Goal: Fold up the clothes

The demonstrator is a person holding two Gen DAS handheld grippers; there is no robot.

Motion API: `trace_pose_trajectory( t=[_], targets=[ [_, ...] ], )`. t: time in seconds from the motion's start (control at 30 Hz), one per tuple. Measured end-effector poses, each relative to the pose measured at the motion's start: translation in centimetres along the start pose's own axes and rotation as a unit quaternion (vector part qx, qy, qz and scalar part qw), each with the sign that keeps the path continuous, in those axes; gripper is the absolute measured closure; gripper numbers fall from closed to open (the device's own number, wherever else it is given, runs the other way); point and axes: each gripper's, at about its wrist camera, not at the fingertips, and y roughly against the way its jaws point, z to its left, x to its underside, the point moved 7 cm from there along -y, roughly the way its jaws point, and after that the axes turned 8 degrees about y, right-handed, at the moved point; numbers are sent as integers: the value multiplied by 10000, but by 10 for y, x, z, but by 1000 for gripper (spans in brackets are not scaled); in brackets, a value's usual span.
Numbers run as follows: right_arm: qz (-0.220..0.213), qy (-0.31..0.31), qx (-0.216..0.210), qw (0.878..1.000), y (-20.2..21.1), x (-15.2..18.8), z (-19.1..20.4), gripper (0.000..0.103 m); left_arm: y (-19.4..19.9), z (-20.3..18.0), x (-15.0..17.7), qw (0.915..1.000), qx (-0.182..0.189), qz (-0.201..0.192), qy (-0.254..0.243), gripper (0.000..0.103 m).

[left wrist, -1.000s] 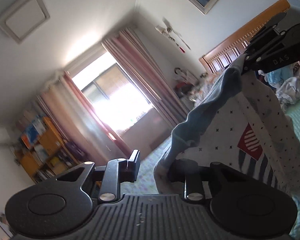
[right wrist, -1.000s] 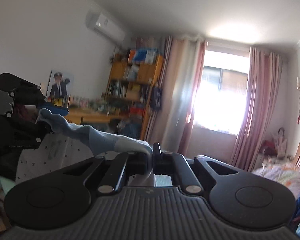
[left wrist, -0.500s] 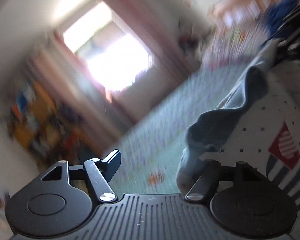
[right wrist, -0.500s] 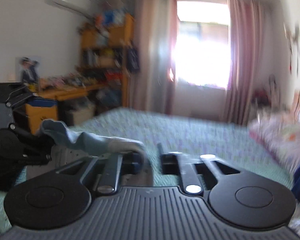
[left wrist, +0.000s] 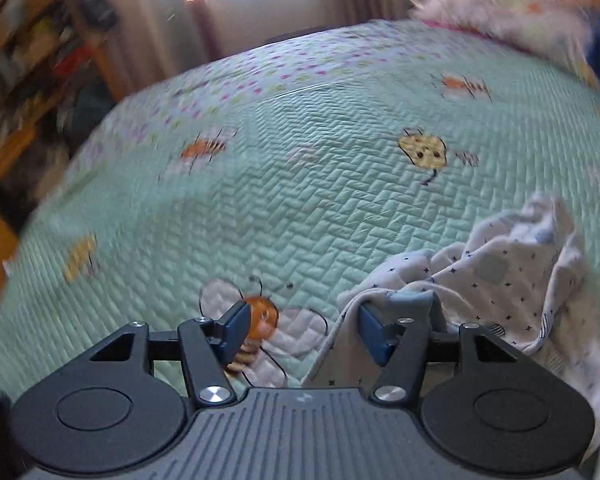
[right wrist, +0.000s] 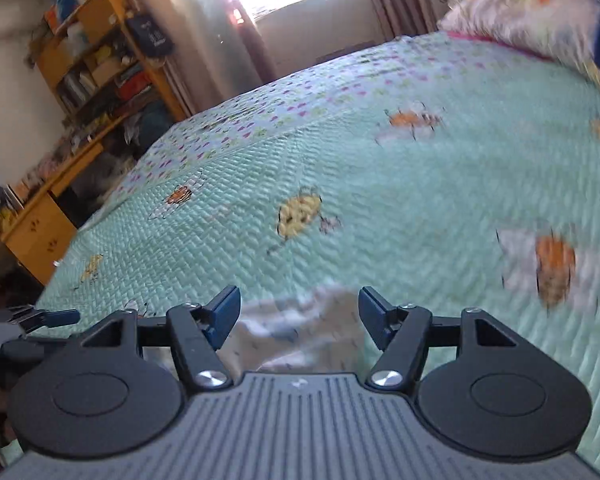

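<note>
- Looking along the left wrist view: left gripper [left wrist: 300, 330] stands released, jaws apart after a slight closing just now, nothing pinched between the pads.
- White star-print garment [left wrist: 500, 280] lies crumpled on the green quilt [left wrist: 300, 180], off to the right of the claw and slightly ahead; a fold with a grey-blue edge drapes against the outer side of the right finger [left wrist: 374, 334], touching it but not clamped.
- Left finger sits over a bee patch [left wrist: 260, 318] on the quilt; no cloth on that side.
- Garment's long run, as far as the heap allows, trends from the right finger away to the right and ahead.
- Switching to the right wrist view: right gripper [right wrist: 298, 314] also released, jaws having just been opening; blurred pale cloth [right wrist: 312, 332] lies low between and under the fingers, pads not pressing on it.
- Left gripper's tip [right wrist: 60, 316] shows at the far left of the right claw, near.
- Judgement: both claws are close to the heap; the right one sits directly over cloth, the left has it beside its right finger. Next move likely needs an edge or corner found to spread the piece flat.
</note>
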Motion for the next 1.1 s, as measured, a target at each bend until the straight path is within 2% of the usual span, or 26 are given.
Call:
trace_pose_trajectory(
  t=[0.1,0.17,0.23,0.33,0.37,0.47,0.6,0.63,0.67,0.7,0.77,0.83,0.87,0.9,0.93,1.0,1.03,1.1],
  targets=[
    [-80,688,-16,9976,22,38,19,36,21,7,7,9990,232,-201,326,38],
    [-225,1623,104,9864,31,56,43,36,33,8,29,9978,413,-241,453,38],
    [-362,2643,220,9635,35,72,71,36,38,5,53,9972,528,-179,500,36],
    [-443,4087,381,9108,25,95,112,36,34,4,86,9980,420,-31,471,36],
    [-444,4343,396,8988,17,98,121,36,33,3,96,9981,385,12,482,36],
    [-351,4694,137,8822,-8,101,135,36,33,5,116,9962,424,1,758,36],
    [-79,5383,84,8427,-56,103,138,38,33,-3,126,9926,583,-296,1027,36],
    [18,5477,63,8366,-68,100,136,41,32,-8,127,9924,618,-380,997,35],
    [87,5485,66,8361,-81,90,132,48,31,-13,126,9929,633,-482,879,35],
    [92,5350,119,8447,-93,73,125,50,31,-19,124,9936,625,-586,739,34],
    [-110,4602,466,8865,-114,18,102,49,30,-25,120,9931,635,-728,660,29],
    [-319,3424,879,9349,-134,-42,65,48,30,-28,115,9916,684,-829,714,27],
    [-395,2812,1110,9524,-140,-64,44,47,29,-28,113,9901,758,-849,820,27],
    [-347,2330,1131,9652,-145,-75,28,47,28,-27,110,9884,832,-868,927,27],
    [-272,1873,1102,9757,-149,-84,13,47,28,-27,108,9868,898,-893,1006,27],
    [-38,1338,574,9893,-149,-75,4,47,28,-31,103,9863,960,-959,941,26],
    [-18,1256,376,9914,-143,-65,5,47,26,-34,102,9870,952,-976,855,26],
    [-134,1586,92,9872,-123,-38,21,47,24,-39,100,9880,939,-1007,695,26]
  ],
)
